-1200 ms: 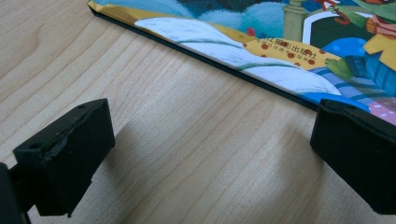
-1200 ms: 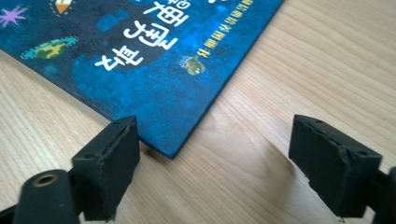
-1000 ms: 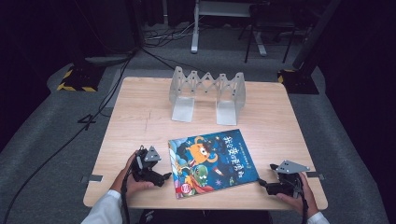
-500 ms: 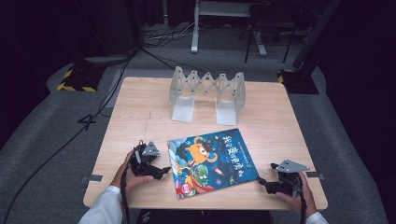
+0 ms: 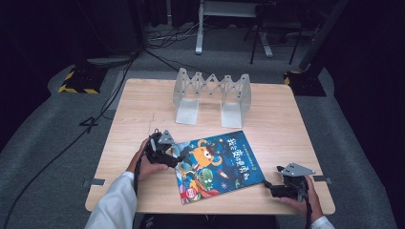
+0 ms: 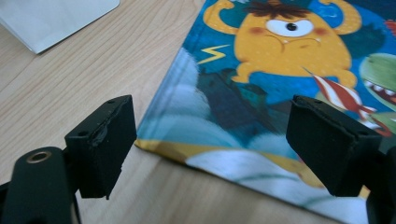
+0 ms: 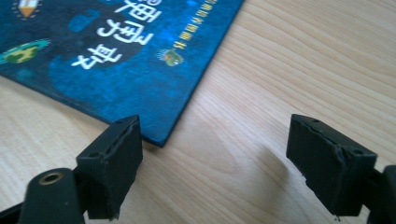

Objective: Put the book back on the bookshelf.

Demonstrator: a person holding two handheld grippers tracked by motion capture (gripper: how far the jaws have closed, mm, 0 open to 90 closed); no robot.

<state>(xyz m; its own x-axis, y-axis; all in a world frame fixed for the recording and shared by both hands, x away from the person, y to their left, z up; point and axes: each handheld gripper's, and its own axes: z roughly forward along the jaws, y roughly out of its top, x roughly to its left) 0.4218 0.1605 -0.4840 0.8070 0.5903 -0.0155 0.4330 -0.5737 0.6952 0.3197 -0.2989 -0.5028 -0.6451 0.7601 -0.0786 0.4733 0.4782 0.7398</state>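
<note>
Pale wood grain runs across the square tabletop (image 5: 133, 109), and on its near half lies a flat, glossy blue picture book (image 5: 217, 164), front cover up and skewed, its long edges running slantwise to the table edge. The cover shows an orange one-eyed cartoon monster (image 6: 289, 44) above a green toothed creature, with white characters printed down the dark blue field toward the book's other end. Judging from how things lie, the work appears to be at its very start: the book is closed and flat on the wood, and nothing has been lifted or placed. At the back of the table stands a translucent white accordion-style book rack (image 5: 212, 98) with its slots bare, well apart from the book; that looks the likely destination, though this is only a guess. The left gripper (image 6: 210, 140) sits low at the book's near left corner, its jaws having just narrowed a little yet standing wide, one jaw over bare wood and the other over the cover, with the corner between them but not pinched. The right gripper (image 7: 212, 161) rests near the opposite lower corner, jaws also wide and holding nothing, the corner lying just beside one jaw. Gripping, raising and carrying the book all seem left to do.
</note>
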